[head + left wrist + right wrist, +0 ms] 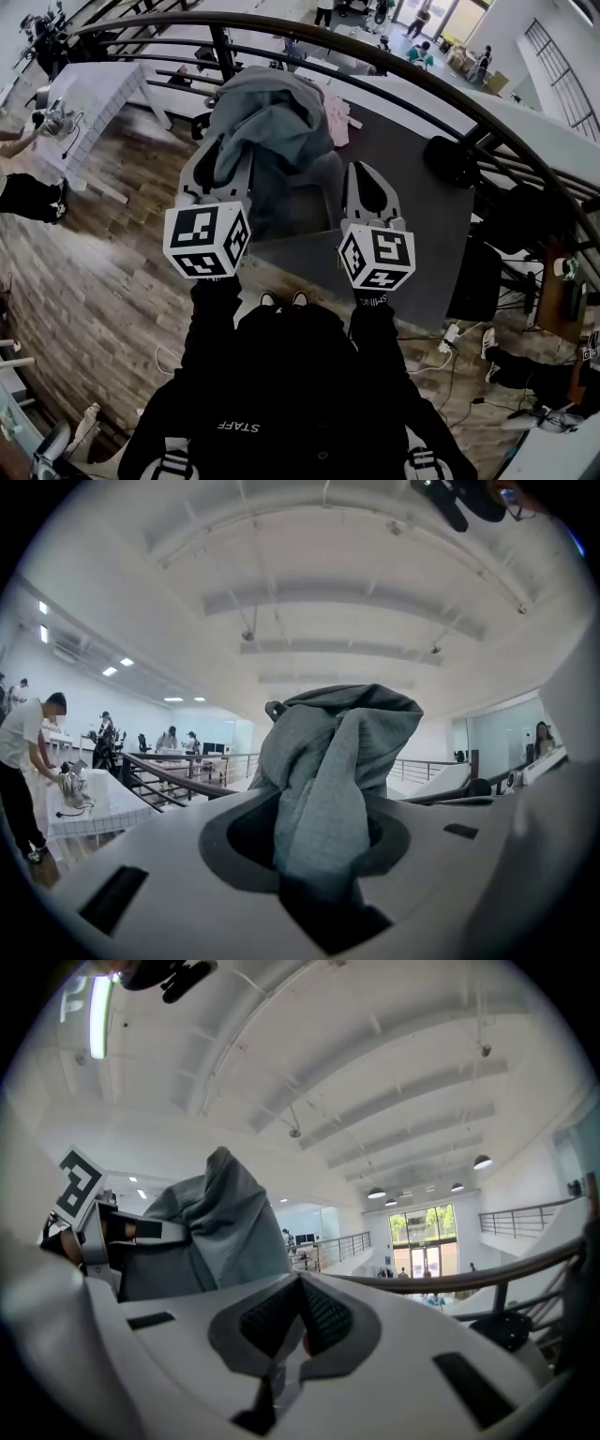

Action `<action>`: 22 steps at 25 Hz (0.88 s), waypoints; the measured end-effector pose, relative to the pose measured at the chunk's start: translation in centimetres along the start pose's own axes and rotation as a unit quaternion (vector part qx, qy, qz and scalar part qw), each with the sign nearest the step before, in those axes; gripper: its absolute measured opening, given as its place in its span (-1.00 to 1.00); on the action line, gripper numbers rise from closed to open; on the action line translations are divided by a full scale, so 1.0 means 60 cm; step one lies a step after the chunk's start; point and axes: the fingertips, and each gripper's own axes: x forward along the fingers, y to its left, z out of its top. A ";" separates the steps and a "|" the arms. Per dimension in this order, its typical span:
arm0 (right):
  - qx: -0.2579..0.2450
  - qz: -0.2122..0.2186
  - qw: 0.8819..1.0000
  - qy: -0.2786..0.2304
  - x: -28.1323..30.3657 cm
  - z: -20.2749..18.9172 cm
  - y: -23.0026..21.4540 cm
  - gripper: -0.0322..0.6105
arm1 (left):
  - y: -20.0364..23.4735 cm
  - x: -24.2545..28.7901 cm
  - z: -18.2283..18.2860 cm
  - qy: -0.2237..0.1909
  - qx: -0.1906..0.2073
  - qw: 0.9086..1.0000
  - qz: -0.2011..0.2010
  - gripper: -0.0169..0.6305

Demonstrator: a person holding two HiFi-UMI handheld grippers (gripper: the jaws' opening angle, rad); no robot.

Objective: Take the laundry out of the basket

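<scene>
Above the dark table [403, 187], our left gripper [223, 167] pinches the grey garment [272, 117], lifted at far left. We judge it soft, light and limp, best gripped at a bunched fold. Our right gripper [368, 187] is pressed together, empty.

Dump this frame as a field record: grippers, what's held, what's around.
left gripper: shut on grey garment
right gripper: shut, nothing seen between jaws
grey garment: bunched, hangs from left gripper above dark table
pink cloth: behind the garment, mostly hidden
basket: can't be made out in any view
</scene>
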 end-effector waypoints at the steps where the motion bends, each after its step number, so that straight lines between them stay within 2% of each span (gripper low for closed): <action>1: -0.003 -0.001 1.000 -0.007 0.000 0.010 0.001 -0.86 | -0.001 -0.001 0.005 -0.008 0.000 1.000 0.003 -0.49; 9: -0.023 -0.004 0.999 -0.047 0.005 0.059 0.012 -0.86 | 0.003 -0.007 0.028 -0.055 -0.005 0.998 0.022 -0.49; 22: -0.052 -0.004 0.995 -0.080 0.010 0.091 0.037 -0.86 | 0.007 -0.011 0.035 -0.070 0.009 0.997 0.029 -0.49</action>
